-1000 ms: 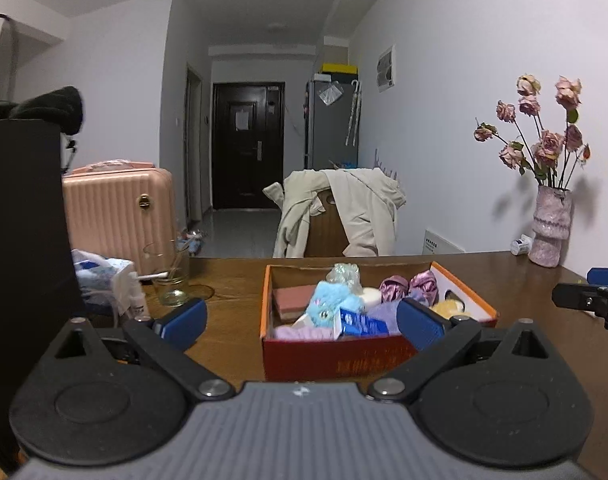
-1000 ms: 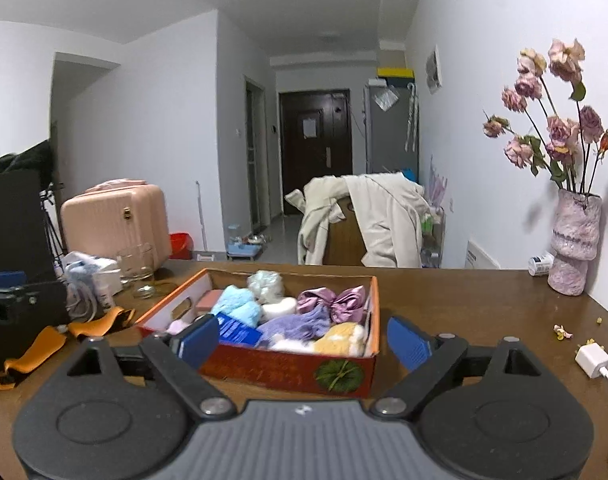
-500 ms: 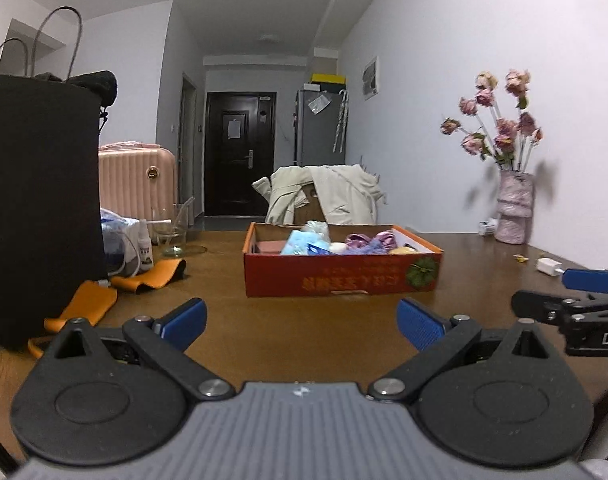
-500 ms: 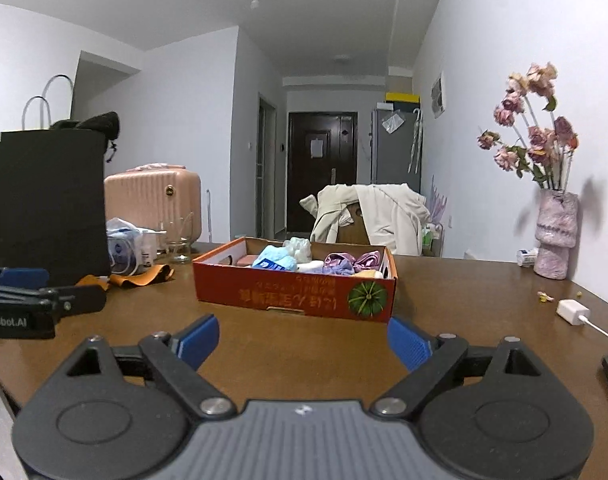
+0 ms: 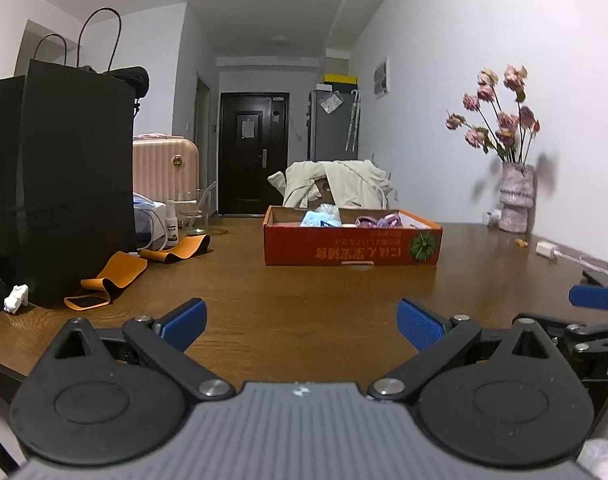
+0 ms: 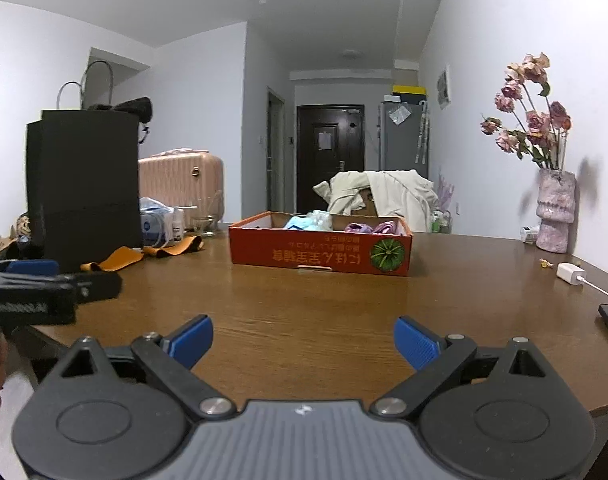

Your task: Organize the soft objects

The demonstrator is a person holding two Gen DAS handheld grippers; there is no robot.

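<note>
Two low tabletop views toward box (image 5: 352, 246)

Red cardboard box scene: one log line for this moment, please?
left gripper: open, empty | right gripper: open, empty | red cardboard box: soft items inside, untouched

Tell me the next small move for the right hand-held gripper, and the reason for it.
Probably bring the right hand-held gripper forward toward the red box. Its jaws stand wide open with nothing between them, only bare table lies ahead, and the soft items sit in the box further back.
</note>
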